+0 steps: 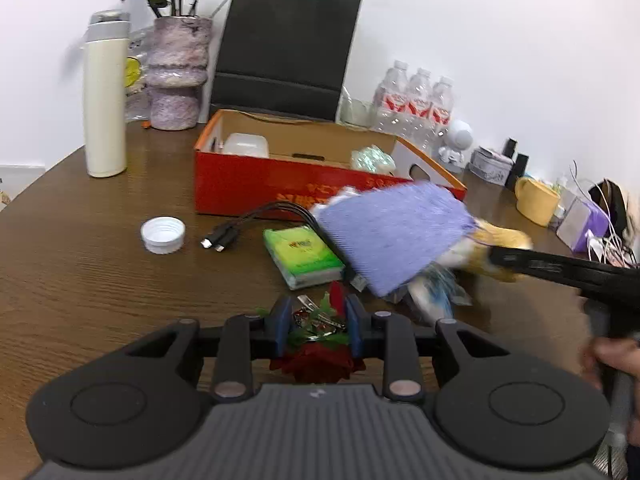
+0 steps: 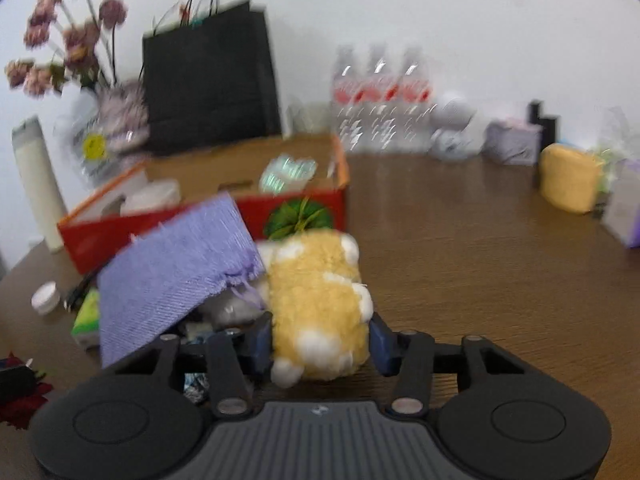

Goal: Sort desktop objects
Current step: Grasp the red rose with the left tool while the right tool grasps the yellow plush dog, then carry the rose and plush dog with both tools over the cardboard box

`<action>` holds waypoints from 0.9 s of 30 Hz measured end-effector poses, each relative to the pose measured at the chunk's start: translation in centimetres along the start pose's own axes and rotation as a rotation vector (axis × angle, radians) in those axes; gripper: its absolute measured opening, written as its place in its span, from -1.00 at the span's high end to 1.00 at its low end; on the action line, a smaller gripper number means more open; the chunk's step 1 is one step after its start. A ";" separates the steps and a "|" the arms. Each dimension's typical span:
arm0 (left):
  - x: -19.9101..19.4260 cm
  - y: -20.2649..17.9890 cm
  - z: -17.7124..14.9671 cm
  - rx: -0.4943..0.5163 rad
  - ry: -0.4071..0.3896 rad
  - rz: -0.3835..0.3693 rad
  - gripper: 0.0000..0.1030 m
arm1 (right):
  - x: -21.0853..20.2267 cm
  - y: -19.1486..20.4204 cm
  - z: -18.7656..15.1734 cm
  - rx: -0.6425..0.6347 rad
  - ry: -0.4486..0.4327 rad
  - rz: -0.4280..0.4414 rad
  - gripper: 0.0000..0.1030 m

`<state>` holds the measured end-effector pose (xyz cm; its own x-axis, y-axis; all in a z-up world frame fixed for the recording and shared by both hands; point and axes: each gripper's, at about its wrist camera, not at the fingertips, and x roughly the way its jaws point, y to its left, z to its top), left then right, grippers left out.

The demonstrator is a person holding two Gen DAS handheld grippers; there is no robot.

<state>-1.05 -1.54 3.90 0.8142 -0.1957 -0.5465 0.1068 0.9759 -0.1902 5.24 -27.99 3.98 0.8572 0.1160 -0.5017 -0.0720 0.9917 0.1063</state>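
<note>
left tool (image 1: 316, 326) clenched on red rose (image 1: 320, 362) | right tool (image 2: 320, 338) grasping plush toy (image 2: 320, 300)

Left wrist view: sits low over the tabletop (image 1: 80, 280), just behind its own gripper (image 1: 316, 328), facing the far wall edge, tilted down. Red cardboard box (image 1: 256, 184) dead ahead, near. Right gripper (image 1: 560, 268) enters from this view's right side.

Right wrist view: same low, close stance behind its gripper (image 2: 320, 340), aimed at the same wall; blurred.

Shared: box (image 2: 200, 216), black paper bag (image 1: 284, 52) (image 2: 208, 76), water bottles (image 1: 416, 100) (image 2: 380, 96), purple cloth (image 1: 392, 232) (image 2: 176, 268).
</note>
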 end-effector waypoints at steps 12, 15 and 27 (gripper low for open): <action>-2.9 -1.8 -0.5 0.052 -0.040 -0.042 0.43 | -9.8 -1.8 0.9 -0.056 -0.035 -0.021 0.17; -2.8 -2.3 -1.3 0.065 -0.016 -0.036 0.43 | -7.5 -1.9 0.4 -0.054 0.009 -0.027 0.11; -2.6 -1.5 -2.9 0.063 0.033 -0.004 0.43 | -2.0 -2.7 -0.8 0.101 0.082 0.072 0.17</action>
<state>-5.02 -2.77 3.27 0.7948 -0.2015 -0.5724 0.1466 0.9791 -0.1410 3.36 -30.84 4.02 0.8066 0.1951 -0.5580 -0.0765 0.9705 0.2287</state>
